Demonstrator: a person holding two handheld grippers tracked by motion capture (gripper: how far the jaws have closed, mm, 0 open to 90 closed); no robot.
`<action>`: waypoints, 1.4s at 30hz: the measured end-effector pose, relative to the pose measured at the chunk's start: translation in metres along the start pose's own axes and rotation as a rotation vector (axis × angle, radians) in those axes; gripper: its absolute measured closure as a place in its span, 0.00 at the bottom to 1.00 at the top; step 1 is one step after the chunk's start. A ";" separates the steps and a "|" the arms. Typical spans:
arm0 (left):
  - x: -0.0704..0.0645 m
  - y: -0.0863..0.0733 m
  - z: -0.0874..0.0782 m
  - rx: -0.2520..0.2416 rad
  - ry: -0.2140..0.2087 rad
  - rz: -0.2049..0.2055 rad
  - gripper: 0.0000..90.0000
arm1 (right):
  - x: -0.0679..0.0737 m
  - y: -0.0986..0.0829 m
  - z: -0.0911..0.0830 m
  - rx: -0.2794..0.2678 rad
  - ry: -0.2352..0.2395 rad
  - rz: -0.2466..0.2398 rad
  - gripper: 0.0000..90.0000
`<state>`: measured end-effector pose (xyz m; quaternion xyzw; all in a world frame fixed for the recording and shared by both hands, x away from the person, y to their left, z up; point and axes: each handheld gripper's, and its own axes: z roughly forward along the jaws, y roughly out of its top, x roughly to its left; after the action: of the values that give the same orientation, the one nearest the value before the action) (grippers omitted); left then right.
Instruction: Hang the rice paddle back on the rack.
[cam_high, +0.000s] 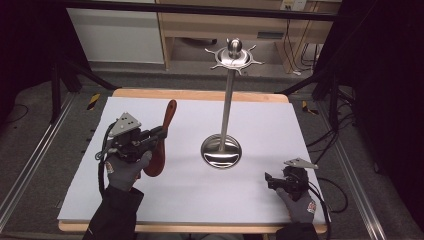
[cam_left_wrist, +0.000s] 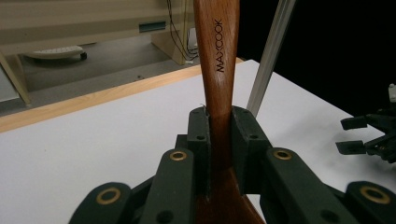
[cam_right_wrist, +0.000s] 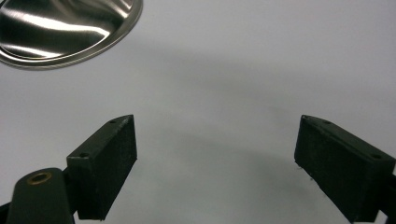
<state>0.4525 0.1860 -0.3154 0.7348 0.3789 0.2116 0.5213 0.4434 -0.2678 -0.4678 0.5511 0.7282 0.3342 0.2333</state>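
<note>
A reddish-brown wooden spoon (cam_high: 169, 115) marked MAXCOOK (cam_left_wrist: 217, 56) is held at its neck by my left gripper (cam_high: 160, 134), shut on it. Its handle points up and away, and its bowl hangs low beside the gloved hand. In the left gripper view the jaws of my left gripper (cam_left_wrist: 220, 133) clamp the handle from both sides. A steel utensil stand (cam_high: 227, 100) rises from a round base (cam_high: 221, 152) at mid-table, with a hooked crown (cam_high: 233, 56) on top. My right gripper (cam_high: 270, 180) rests open near the front right, with nothing between its jaws (cam_right_wrist: 215, 158).
White paper (cam_high: 200, 200) covers the wooden table (cam_high: 200, 95). The stand's shiny base (cam_right_wrist: 60, 28) lies ahead and to the left of the right gripper. The stand's pole (cam_left_wrist: 271, 56) is just right of the spoon handle. Beyond the table are a floor and wooden furniture (cam_high: 225, 22).
</note>
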 end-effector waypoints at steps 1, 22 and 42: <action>-0.002 0.004 0.000 -0.011 -0.002 0.000 0.87 | -0.001 0.000 0.000 -0.001 -0.001 -0.006 0.15; -0.022 0.038 -0.005 -0.097 -0.029 0.046 0.87 | 0.000 0.001 -0.001 -0.003 0.000 0.005 0.15; -0.038 0.063 -0.005 -0.144 -0.059 0.073 0.87 | 0.000 0.001 -0.001 -0.005 -0.002 0.007 0.15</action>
<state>0.4468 0.1492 -0.2517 0.7146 0.3200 0.2355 0.5758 0.4434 -0.2678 -0.4667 0.5535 0.7251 0.3362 0.2343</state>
